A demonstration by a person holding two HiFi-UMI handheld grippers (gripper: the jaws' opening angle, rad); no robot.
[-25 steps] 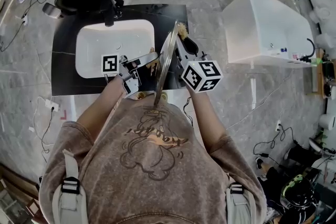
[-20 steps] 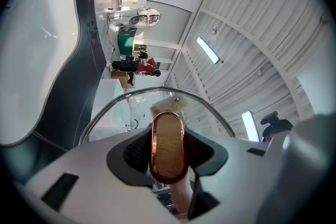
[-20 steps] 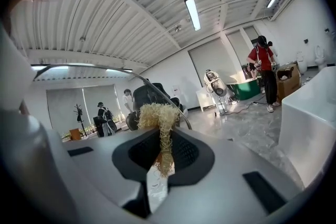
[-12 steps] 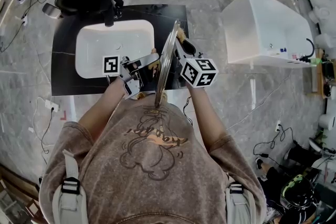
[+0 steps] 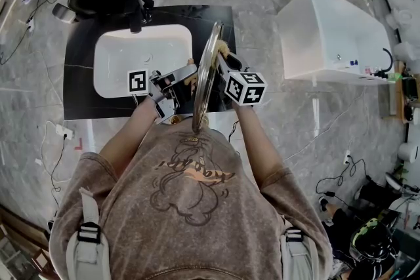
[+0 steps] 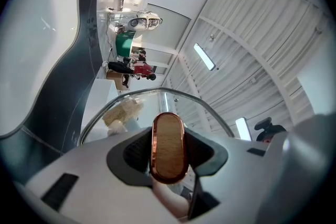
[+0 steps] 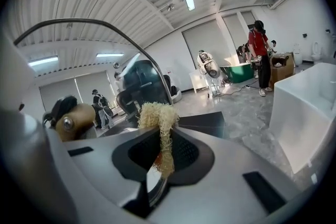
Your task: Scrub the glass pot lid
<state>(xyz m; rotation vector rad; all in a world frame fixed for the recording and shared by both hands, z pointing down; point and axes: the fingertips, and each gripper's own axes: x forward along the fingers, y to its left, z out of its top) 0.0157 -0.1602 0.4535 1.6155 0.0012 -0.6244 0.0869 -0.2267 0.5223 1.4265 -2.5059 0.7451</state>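
Between left claw [image 5: 188, 80] and right claw [image 5: 222, 58] with scrubber [image 5: 224, 46] stands glass lid [image 5: 205, 79].

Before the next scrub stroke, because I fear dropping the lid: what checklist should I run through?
1. Left gripper clamped on wooden knob of glass lid: ok.
2. Right gripper clamped on fibre scrubber: ok.
3. Scrubber pressing the glass: cannot tell.
4. Lid above white sink basin: not ok; seems right of it, over dark counter.
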